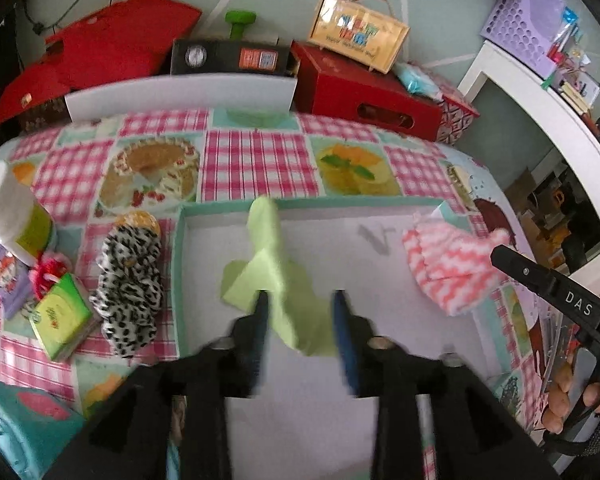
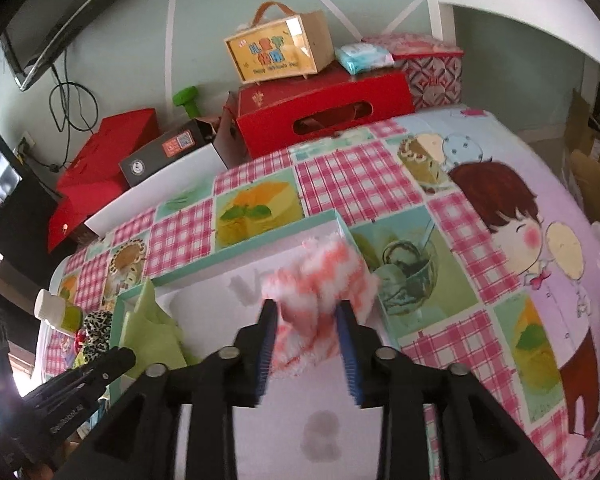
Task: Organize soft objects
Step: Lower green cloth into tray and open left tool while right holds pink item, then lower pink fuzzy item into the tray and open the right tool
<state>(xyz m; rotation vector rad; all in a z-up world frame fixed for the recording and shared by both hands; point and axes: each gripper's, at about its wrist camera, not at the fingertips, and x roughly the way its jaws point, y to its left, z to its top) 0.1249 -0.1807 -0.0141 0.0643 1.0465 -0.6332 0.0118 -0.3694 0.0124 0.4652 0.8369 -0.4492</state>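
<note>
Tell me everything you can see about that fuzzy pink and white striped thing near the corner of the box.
The pink and white cloth looks like soft, fluffy fleece with wavy coral and white stripes. It is bunched and folded, not spread flat. It lies at the far right corner of the shallow teal-rimmed box, part of it draped over the rim onto the checked tablecloth. The right tool has its blue-padded fingers on either side of the cloth's near end; motion blur hides whether they press it. The green cloth lies apart from it.

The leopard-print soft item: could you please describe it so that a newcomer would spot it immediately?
Find the shallow teal-rimmed box on the checked tablecloth. Just outside its left wall lies the leopard-print item, the only fuzzy black-and-white spotted thing there, beside a green packet.
</note>
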